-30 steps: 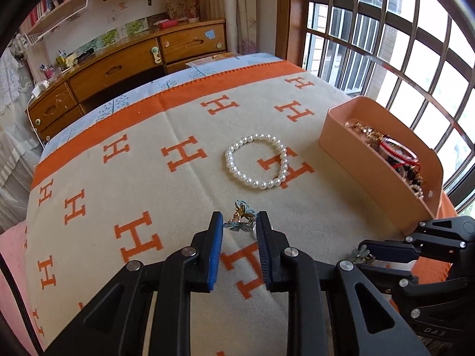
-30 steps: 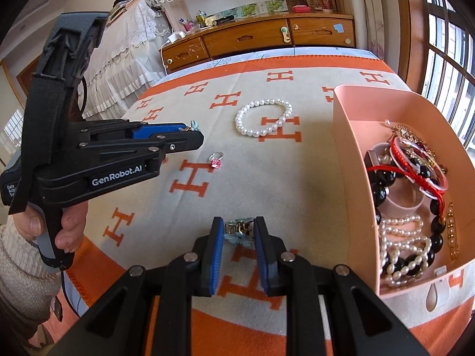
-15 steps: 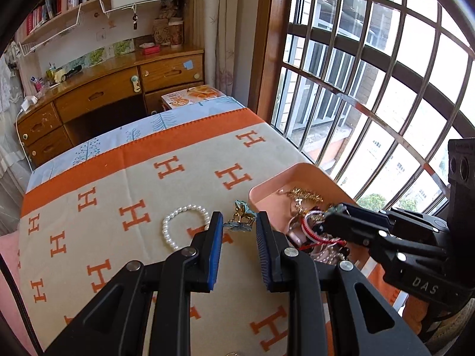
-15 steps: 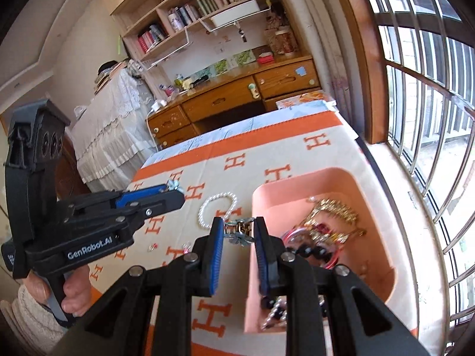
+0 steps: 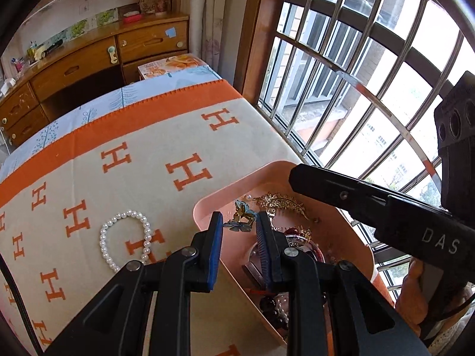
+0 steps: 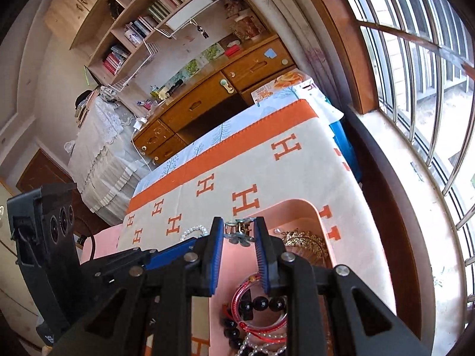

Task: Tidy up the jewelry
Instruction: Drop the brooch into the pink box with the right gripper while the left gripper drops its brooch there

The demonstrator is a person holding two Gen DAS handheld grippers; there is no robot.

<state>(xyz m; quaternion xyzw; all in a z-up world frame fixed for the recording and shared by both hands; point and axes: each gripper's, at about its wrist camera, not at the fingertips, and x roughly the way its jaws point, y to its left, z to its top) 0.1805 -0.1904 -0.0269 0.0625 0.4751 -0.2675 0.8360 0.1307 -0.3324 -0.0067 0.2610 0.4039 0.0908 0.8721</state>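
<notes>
Now, left gripper (image 5: 239, 231): jaws narrow, holding blue-gold brooch (image 5: 242, 217) above pink tray (image 5: 207, 204), long axis crosswise.
Right gripper (image 6: 238, 234): jaws narrow, holding silver brooch (image 6: 239, 231) above tray.

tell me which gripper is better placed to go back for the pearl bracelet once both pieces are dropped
Left, probably. The pearl bracelet lies on the blanket just left of the left gripper; the right gripper sits farther over the pink tray.
</notes>
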